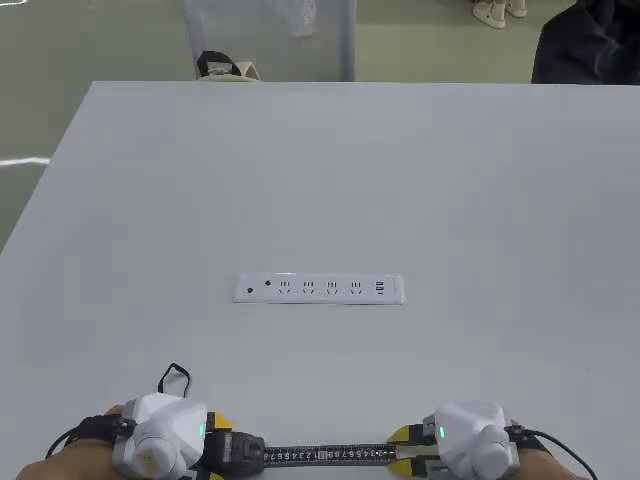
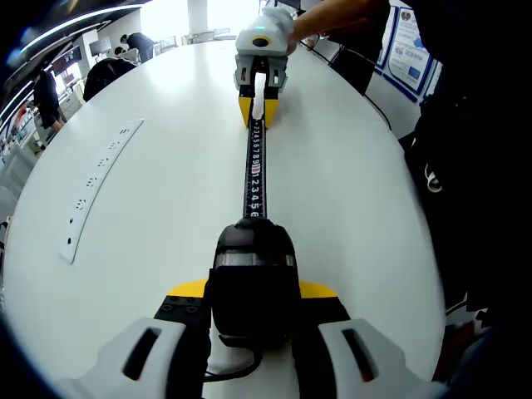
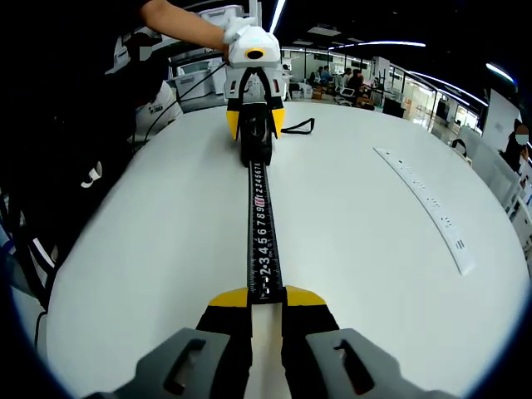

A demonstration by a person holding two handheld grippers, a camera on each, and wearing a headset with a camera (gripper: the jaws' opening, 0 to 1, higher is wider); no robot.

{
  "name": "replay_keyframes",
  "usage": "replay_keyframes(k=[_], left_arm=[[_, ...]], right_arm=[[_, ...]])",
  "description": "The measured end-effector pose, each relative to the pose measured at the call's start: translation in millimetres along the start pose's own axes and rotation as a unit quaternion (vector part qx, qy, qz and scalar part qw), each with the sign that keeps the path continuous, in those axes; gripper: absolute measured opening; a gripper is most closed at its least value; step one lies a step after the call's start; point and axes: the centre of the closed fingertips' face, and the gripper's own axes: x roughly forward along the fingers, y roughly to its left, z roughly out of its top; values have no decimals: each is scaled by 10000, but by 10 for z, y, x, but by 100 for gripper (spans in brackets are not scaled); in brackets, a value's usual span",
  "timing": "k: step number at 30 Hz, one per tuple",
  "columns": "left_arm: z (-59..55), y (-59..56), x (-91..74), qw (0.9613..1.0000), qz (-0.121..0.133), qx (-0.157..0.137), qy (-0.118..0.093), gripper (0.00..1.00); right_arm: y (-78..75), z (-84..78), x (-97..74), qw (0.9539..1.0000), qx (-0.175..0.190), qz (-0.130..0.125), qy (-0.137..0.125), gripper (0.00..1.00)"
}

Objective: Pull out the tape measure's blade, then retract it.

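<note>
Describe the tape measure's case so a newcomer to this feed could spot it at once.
On the big white table, look at the near edge, on the person's side of the white power strip, where a black numbered blade lies stretched out. The case is the chunky black body clamped in the left tongs; the right tongs pinch just the thin blade's end.

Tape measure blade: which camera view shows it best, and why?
The right gripper view: the blade runs up the middle, numbers readable. The left gripper view shows it smaller, beyond the case. The head view shows a thin strip.
</note>
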Motion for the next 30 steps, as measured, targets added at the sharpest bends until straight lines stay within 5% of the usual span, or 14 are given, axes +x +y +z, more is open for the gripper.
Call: replay_keyframes(k=[30], left_arm=[[66,-15,-25,10000,-8,-2,14,34]], right_arm=[[-38,-164,-187,10000,55,-42,69,10]])
